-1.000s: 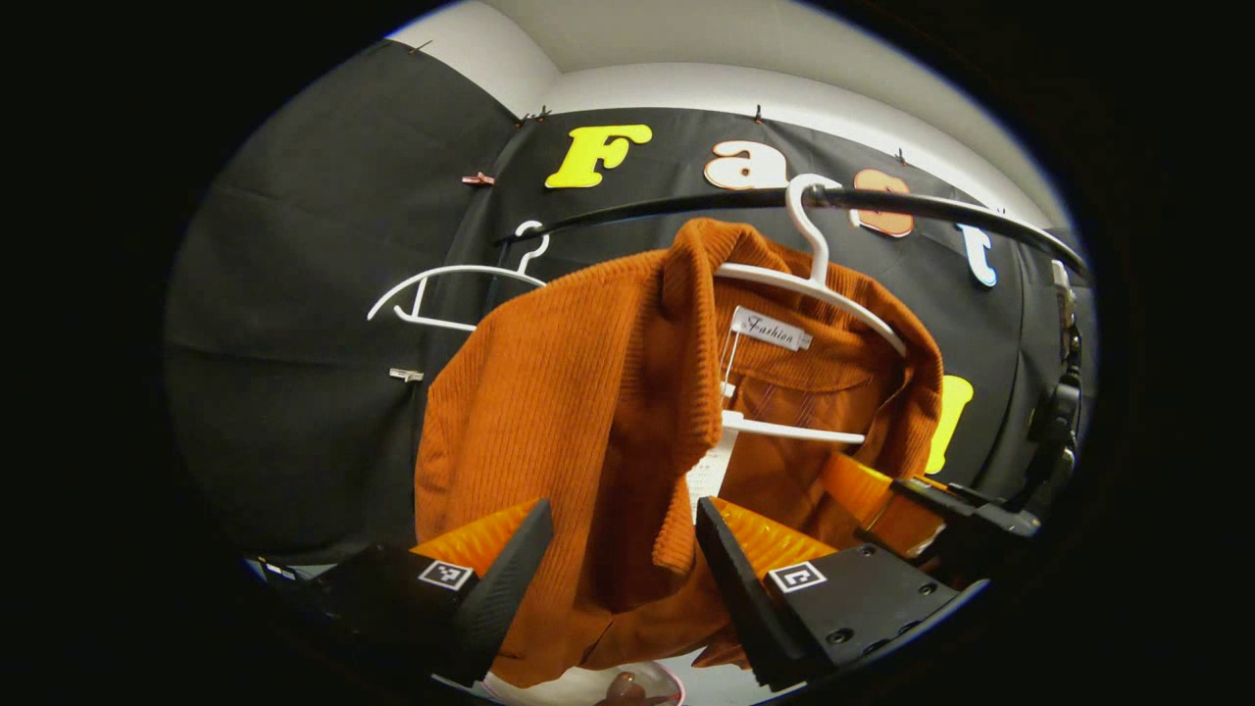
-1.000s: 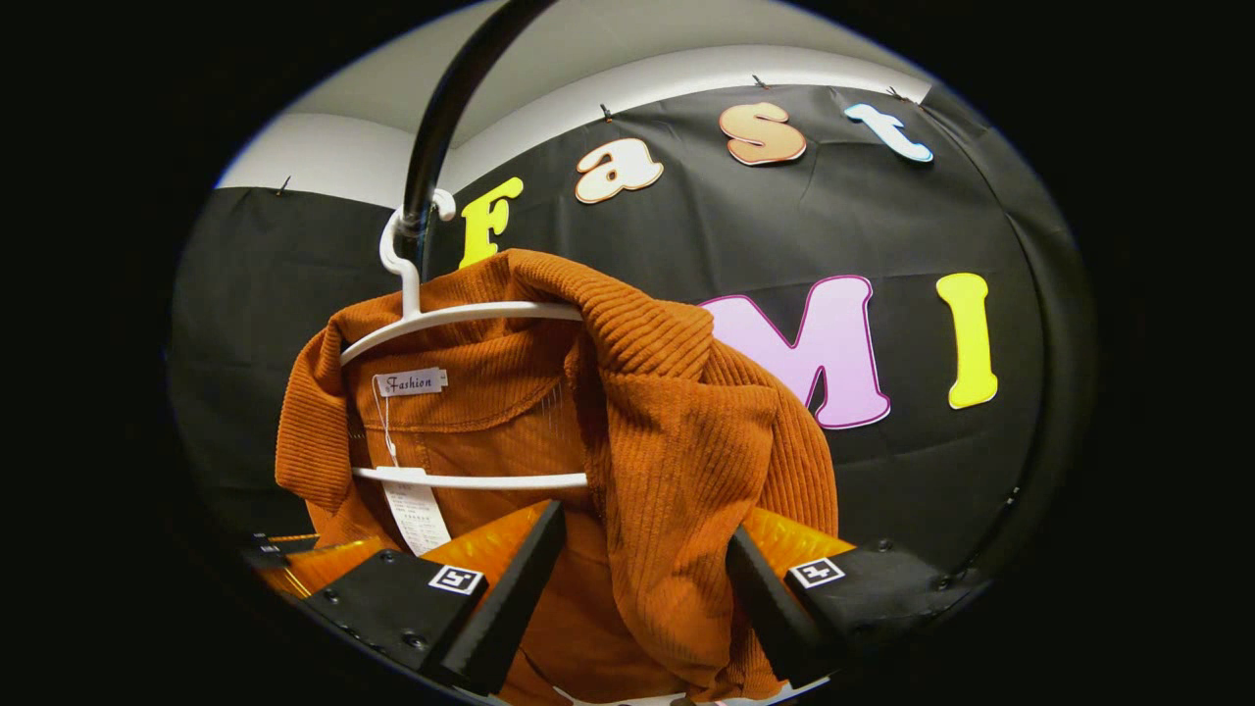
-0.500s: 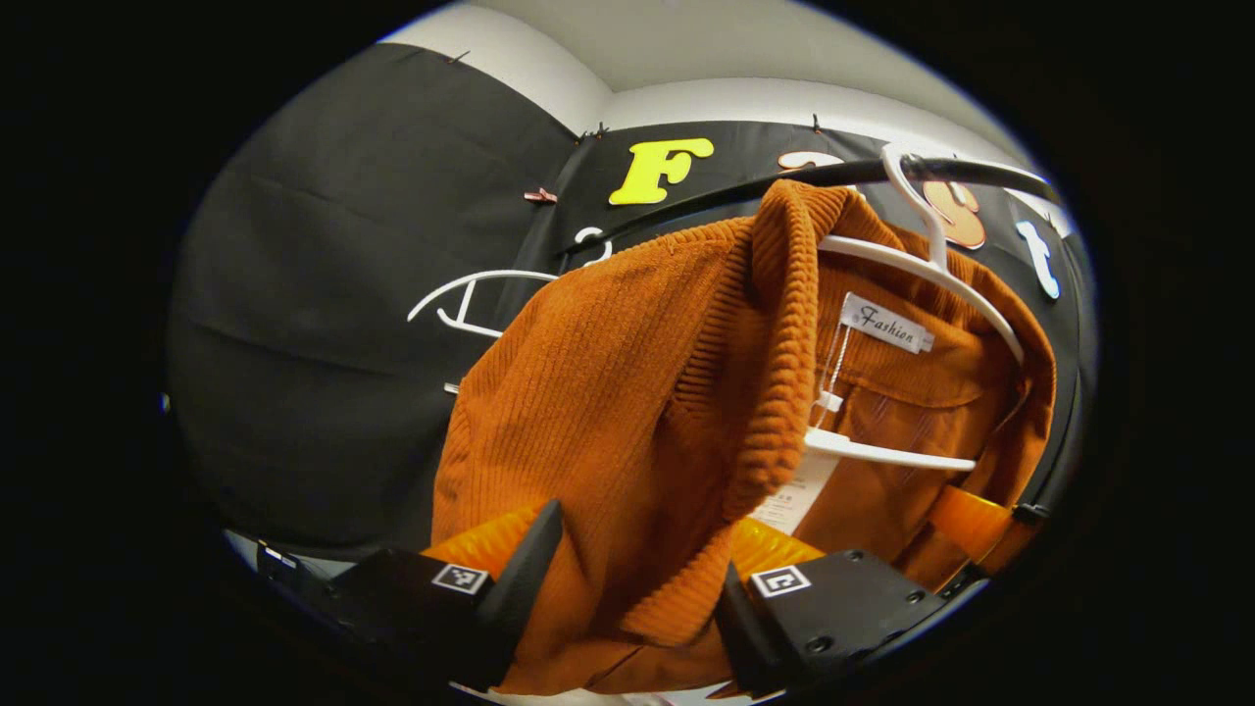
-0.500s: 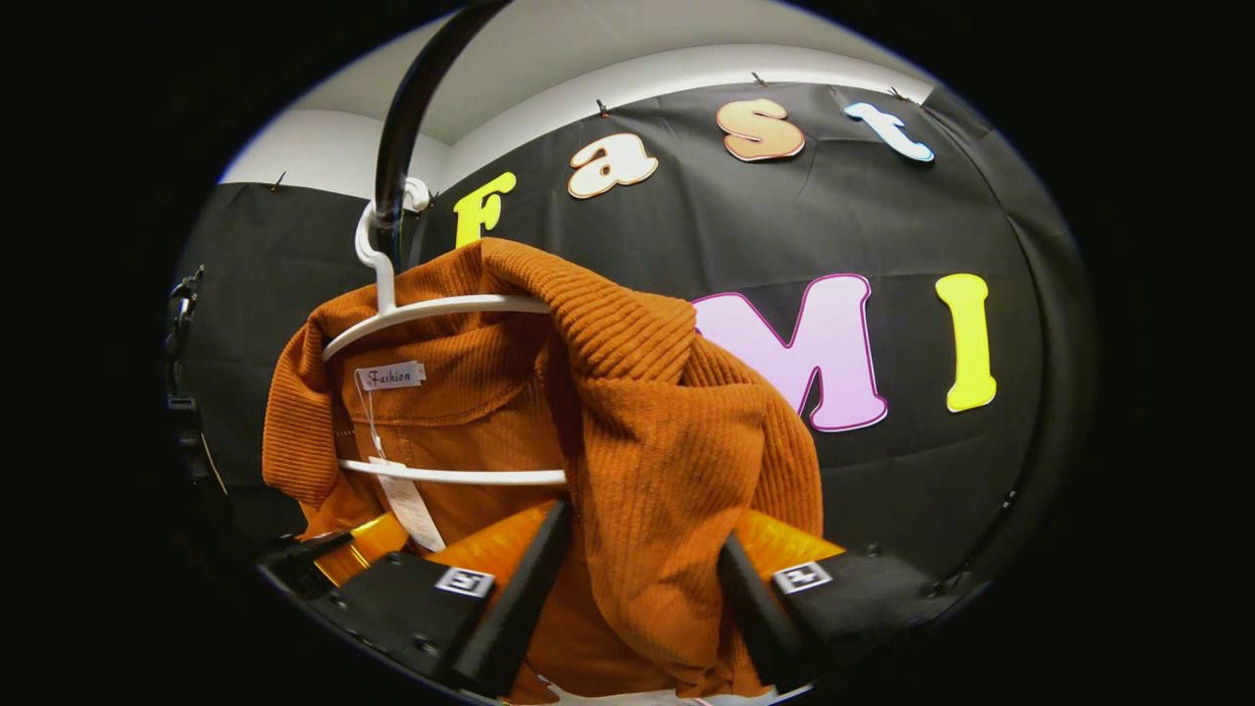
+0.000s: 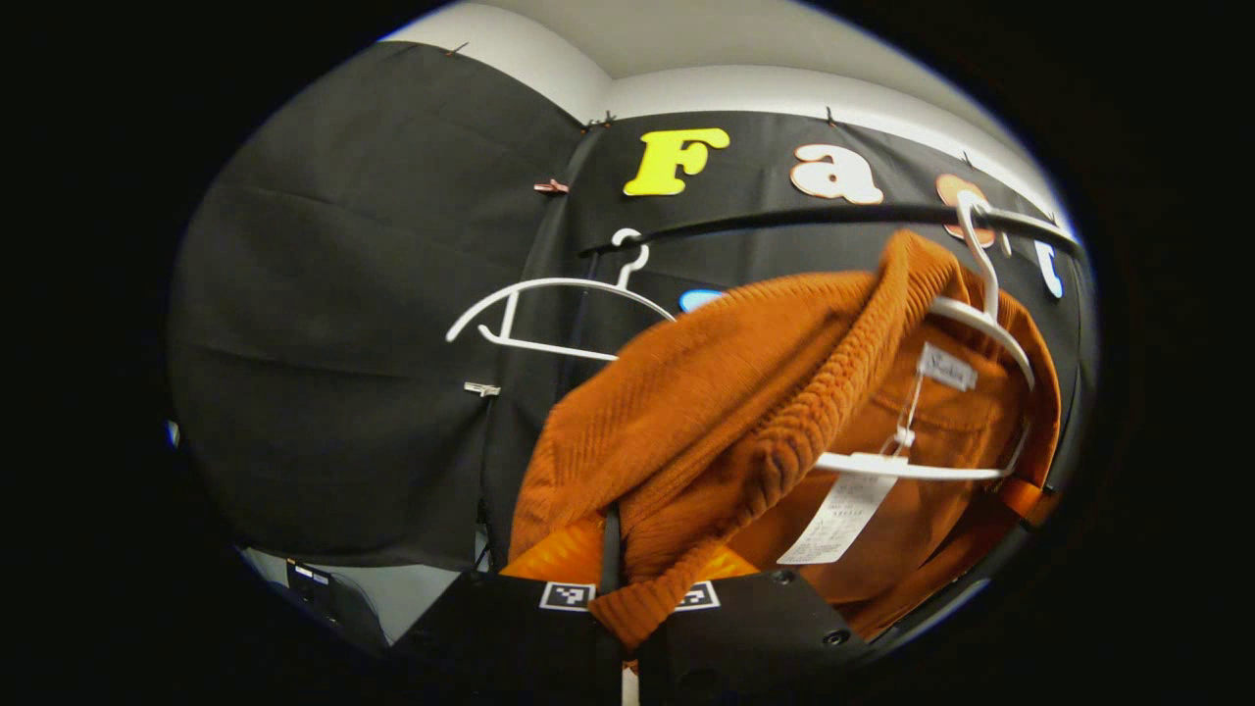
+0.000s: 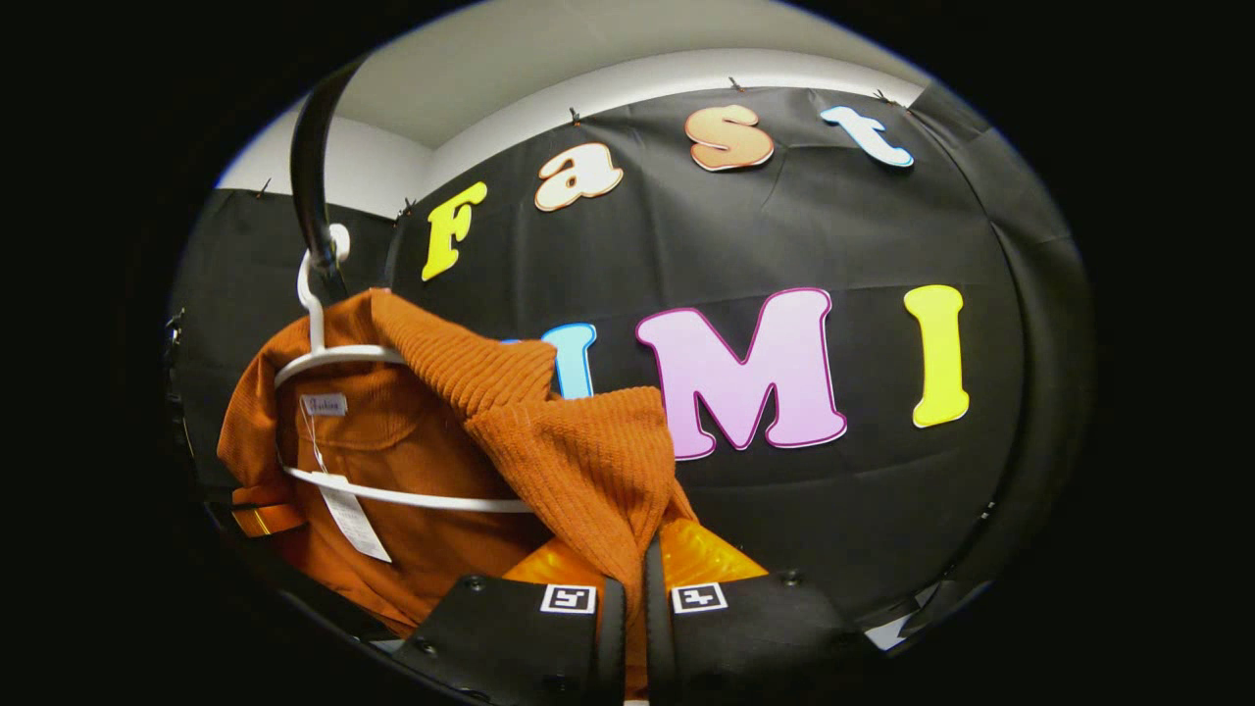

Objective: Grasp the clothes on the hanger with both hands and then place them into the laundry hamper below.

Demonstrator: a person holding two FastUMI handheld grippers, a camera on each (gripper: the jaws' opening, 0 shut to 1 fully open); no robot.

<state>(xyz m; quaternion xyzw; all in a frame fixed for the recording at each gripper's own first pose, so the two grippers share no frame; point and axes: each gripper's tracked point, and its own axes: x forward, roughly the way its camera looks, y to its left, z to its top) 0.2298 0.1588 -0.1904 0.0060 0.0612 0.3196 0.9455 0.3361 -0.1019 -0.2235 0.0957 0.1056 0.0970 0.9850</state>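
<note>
A rust-orange ribbed sweater (image 5: pixel 726 412) hangs on a white hanger (image 5: pixel 980 314) from a black rail (image 5: pixel 784 218). In the left gripper view, my left gripper (image 5: pixel 616 549) is shut on the sweater's front edge, and the cloth stretches from it up to the hanger. In the right gripper view, my right gripper (image 6: pixel 635 559) is shut on the other side of the sweater (image 6: pixel 578 461), pulled away from the hanger (image 6: pixel 324 358) and the rail (image 6: pixel 309 186). A white label and a paper tag (image 5: pixel 843 515) hang inside the collar.
An empty white hanger (image 5: pixel 549 314) hangs on the rail to the left of the sweater in the left gripper view. Black cloth walls stand close behind. A strip of pale floor (image 5: pixel 412 593) shows at the lower left.
Both grippers have gone from open around the sweater's edges to shut on the cloth. Both have drawn outward, so the sweater is stretched away from the hanger.
</note>
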